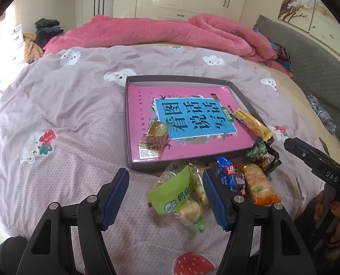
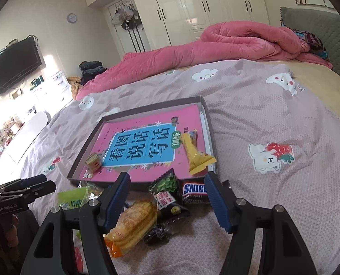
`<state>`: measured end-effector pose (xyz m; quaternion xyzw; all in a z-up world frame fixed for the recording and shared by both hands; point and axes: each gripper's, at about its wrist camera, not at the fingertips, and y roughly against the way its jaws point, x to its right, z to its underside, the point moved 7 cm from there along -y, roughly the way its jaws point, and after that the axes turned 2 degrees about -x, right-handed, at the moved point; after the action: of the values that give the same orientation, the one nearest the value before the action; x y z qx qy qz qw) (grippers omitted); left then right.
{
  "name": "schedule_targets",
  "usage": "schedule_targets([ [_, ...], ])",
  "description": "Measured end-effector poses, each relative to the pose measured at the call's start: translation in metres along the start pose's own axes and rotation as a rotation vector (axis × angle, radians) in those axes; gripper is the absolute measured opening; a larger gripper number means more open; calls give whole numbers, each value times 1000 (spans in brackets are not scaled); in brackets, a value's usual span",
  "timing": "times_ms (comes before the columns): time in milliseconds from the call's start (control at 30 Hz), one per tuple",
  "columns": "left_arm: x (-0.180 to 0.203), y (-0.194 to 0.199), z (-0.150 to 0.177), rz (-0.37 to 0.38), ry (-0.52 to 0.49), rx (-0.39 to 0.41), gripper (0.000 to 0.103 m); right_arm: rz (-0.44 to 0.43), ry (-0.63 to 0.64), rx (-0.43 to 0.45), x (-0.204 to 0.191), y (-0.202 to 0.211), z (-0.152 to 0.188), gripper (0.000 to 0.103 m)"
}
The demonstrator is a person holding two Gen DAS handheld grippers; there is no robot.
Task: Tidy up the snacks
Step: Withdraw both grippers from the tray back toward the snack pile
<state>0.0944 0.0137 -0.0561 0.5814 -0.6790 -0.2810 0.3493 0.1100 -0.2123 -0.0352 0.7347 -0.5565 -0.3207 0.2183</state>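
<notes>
A dark shallow tray (image 1: pixel 186 78) (image 2: pixel 147 107) lies on the bed with a pink book flat inside it. On the book lie a yellow snack pack (image 1: pixel 252 122) (image 2: pixel 196 153) and a small gold snack (image 1: pixel 155 137) (image 2: pixel 93 161). In front of the tray is a loose heap: a green-labelled bag of pastries (image 1: pixel 176 194), a blue wrapper (image 1: pixel 230 174), an orange biscuit pack (image 1: pixel 258 183) (image 2: pixel 135 220), a green pea pack (image 2: pixel 167 192) and a Snickers bar (image 2: pixel 194 191). My left gripper (image 1: pixel 165 172) hovers open over the pastry bag. My right gripper (image 2: pixel 167 176) hovers open over the pea pack and Snickers.
The bed has a mauve cover with cloud and strawberry prints (image 2: pixel 273 155). A rolled pink quilt (image 1: pixel 170 32) lies along its far side, with a grey headboard (image 1: pixel 307 57) at the right. White wardrobes (image 2: pixel 204 6) and a wall TV (image 2: pixel 14 64) stand beyond.
</notes>
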Motion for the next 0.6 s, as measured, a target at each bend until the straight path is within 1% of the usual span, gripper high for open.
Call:
schedule_targets([
  [167,2,-1,7,10,-8,-21,68,3,7,-9,-2,2,4,67],
  [600,6,-4,26,14,-26,-78,68,-16,-13,-73,-4,-3,20,67],
])
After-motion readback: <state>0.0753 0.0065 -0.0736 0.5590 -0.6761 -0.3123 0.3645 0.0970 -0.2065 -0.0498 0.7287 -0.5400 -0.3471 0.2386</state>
